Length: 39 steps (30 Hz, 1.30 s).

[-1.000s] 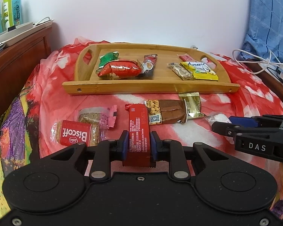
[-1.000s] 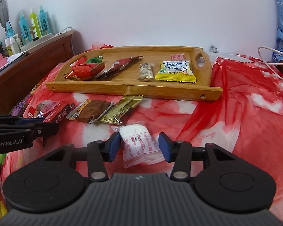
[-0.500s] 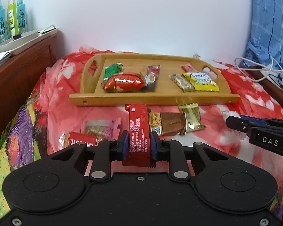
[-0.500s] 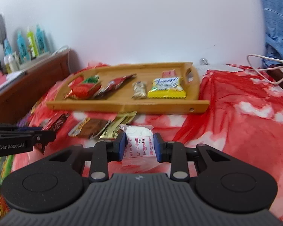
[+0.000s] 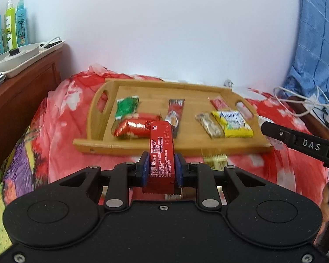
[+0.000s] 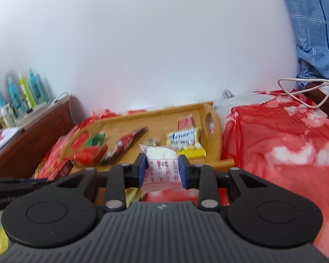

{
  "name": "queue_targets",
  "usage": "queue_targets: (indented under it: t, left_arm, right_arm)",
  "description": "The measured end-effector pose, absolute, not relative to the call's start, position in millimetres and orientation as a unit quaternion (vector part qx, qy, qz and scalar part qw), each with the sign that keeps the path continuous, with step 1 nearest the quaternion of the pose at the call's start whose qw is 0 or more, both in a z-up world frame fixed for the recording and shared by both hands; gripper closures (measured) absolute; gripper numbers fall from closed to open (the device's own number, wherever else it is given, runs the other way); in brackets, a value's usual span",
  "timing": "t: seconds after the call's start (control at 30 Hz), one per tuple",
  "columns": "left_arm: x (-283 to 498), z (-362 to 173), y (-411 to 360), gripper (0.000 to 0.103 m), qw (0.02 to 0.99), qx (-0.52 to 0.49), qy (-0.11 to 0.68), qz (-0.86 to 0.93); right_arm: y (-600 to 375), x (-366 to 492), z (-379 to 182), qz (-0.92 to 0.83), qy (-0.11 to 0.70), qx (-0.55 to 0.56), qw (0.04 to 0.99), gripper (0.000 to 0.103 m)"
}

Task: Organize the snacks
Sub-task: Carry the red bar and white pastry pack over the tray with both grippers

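Both grippers and their snacks, red bar and white packet, now higher, nearer tray

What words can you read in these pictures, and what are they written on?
"DAS": side of the right gripper, seen from the left wrist camera.
"GenRobot": partly cut off, side of the left gripper, seen from the right wrist camera.
"Ameri": yellow snack packet on the wooden tray.
Red bar, white packet, bottles: print too small or blurred.

A home bedroom: a bed under a red floral sheet, a wooden nightstand holding toiletry bottles
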<state>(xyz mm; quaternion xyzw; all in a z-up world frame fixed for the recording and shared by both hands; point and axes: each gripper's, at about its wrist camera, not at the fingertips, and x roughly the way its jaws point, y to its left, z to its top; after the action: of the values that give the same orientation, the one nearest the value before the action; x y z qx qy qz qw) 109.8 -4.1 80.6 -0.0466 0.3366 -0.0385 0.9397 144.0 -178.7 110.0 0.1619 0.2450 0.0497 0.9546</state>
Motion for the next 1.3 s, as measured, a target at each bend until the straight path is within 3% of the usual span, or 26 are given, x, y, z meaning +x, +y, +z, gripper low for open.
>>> queue_targets:
  t: [0.47,0.87,1.3]
  left_arm:
    - [203.6,93.2,4.9,0.080,0.939,-0.069,0.336,-0.027]
    - [269.9,62.0,-2.4,0.080,0.936,-0.063,0.345,-0.019]
    - [290.7,26.4,-13.0,0.080,0.929,-0.043,0.366,-0.015]
  right_arm:
    - [-178.7,232.9,110.3,0.063,0.239,0.175,0.953,0.067]
    - [-173.2,290.3,83.8,0.076,0.261,0.168,0.947,0.067]
    - [-165.5,316.1,55.1,0.078,0.288,0.149,0.943,0.067]
